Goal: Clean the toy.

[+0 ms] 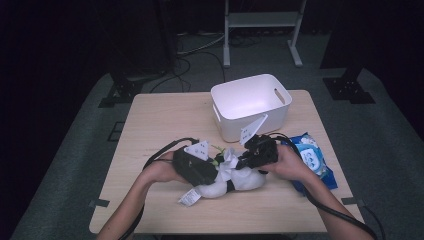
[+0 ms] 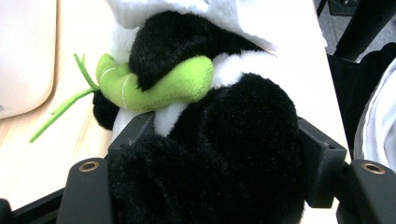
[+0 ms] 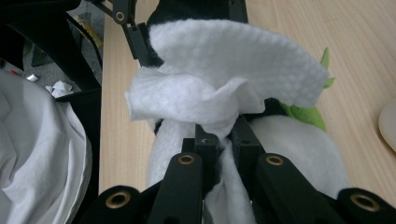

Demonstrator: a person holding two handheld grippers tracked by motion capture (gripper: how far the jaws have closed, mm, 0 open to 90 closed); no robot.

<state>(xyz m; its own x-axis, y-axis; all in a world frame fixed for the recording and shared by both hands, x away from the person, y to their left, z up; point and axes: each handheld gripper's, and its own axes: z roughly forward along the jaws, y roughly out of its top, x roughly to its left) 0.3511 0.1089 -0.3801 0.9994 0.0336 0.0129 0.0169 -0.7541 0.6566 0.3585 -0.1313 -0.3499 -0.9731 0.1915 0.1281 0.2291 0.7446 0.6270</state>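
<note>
The plush panda point(image 1: 227, 182) is black and white, and it hugs a bright green bamboo stalk point(image 2: 154, 86) marked with thin pale rings and thin green leaves. The wipe point(image 3: 224, 84) is white with a fine dotted weave. The bin point(image 1: 250, 105) is plain white, the wipes pack point(image 1: 312, 157) blue with a white label, the table point(image 1: 155, 120) pale wood grain. Both grippers are black with brass-coloured screws.

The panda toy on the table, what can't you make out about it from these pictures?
- Its face: in the high view both grippers and the white wipe cover the panda toy.
- Its tag: print too small to read in the high view.
- Its lower body: cut off by the bottom edge in the left gripper view, behind the left gripper.
</note>
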